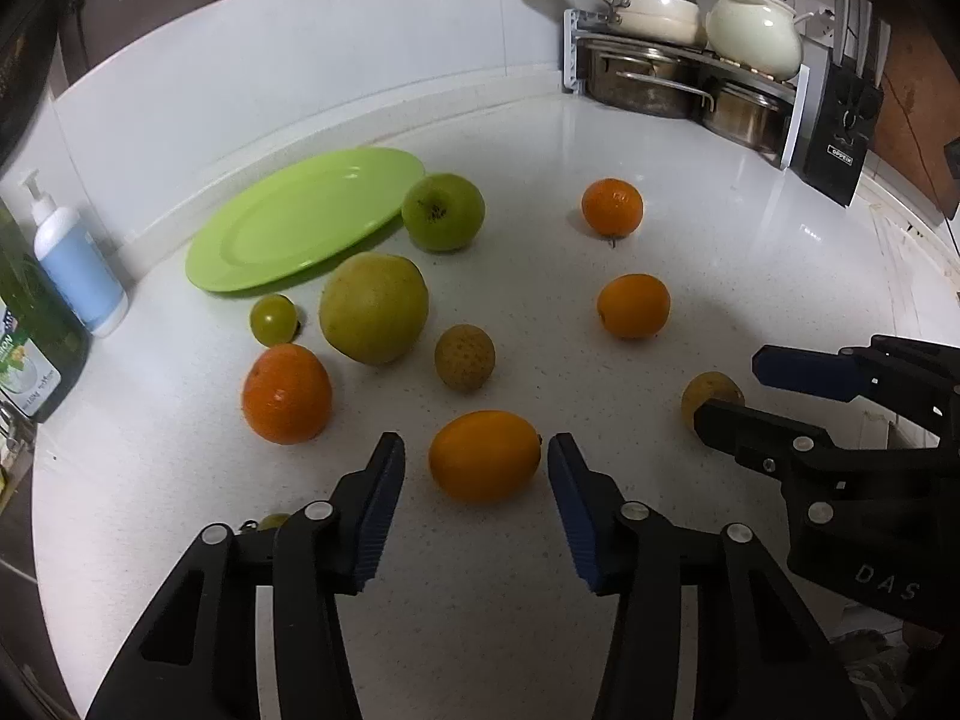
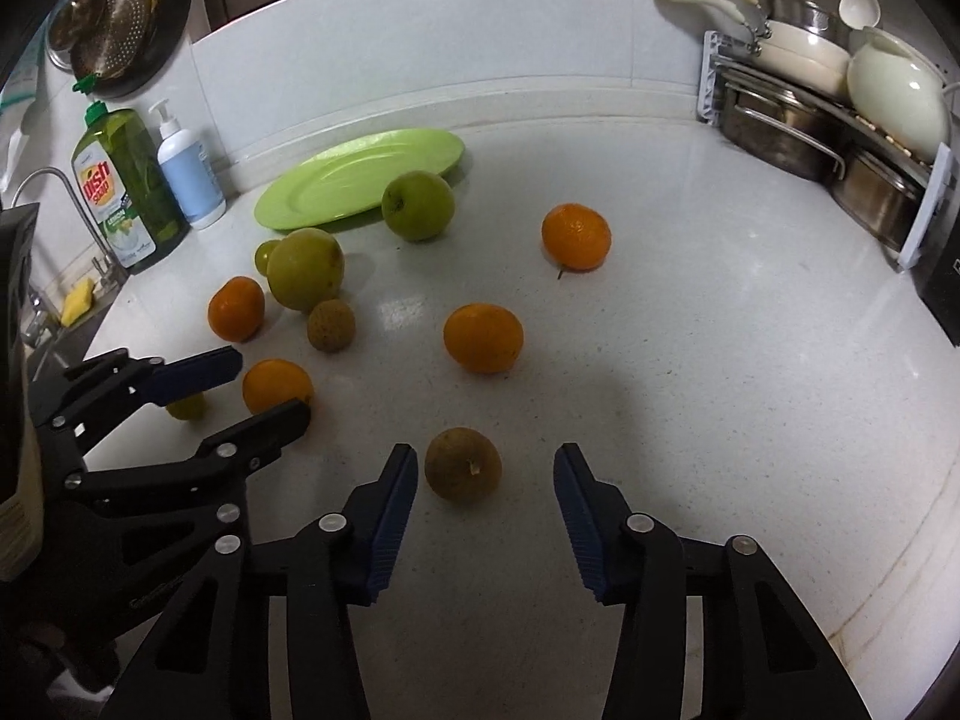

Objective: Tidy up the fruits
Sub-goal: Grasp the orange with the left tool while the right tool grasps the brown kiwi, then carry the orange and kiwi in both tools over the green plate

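Note:
My left gripper [image 1: 477,456] stands open around a yellow-orange fruit [image 1: 485,468] on the white counter. Its right pad is almost against the skin and its left pad is a little off. My right gripper [image 2: 486,459] is open around a round brown fruit [image 2: 462,471], which lies nearer the left pad. A green plate [image 1: 288,222] lies at the back left with no fruit on it. Beside it are a green apple [image 1: 443,211] and a big yellow-green fruit [image 1: 373,307]. Three oranges [image 1: 287,393], [image 1: 612,207], [image 1: 633,306] and another brown fruit [image 1: 465,357] lie scattered.
A dish soap bottle [image 2: 123,186] and a pump bottle [image 2: 189,177] stand at the left wall by the sink tap [image 2: 78,210]. A rack of pots [image 1: 684,60] and a knife block [image 1: 843,126] fill the back right corner. A small green fruit [image 2: 186,407] lies under the left gripper.

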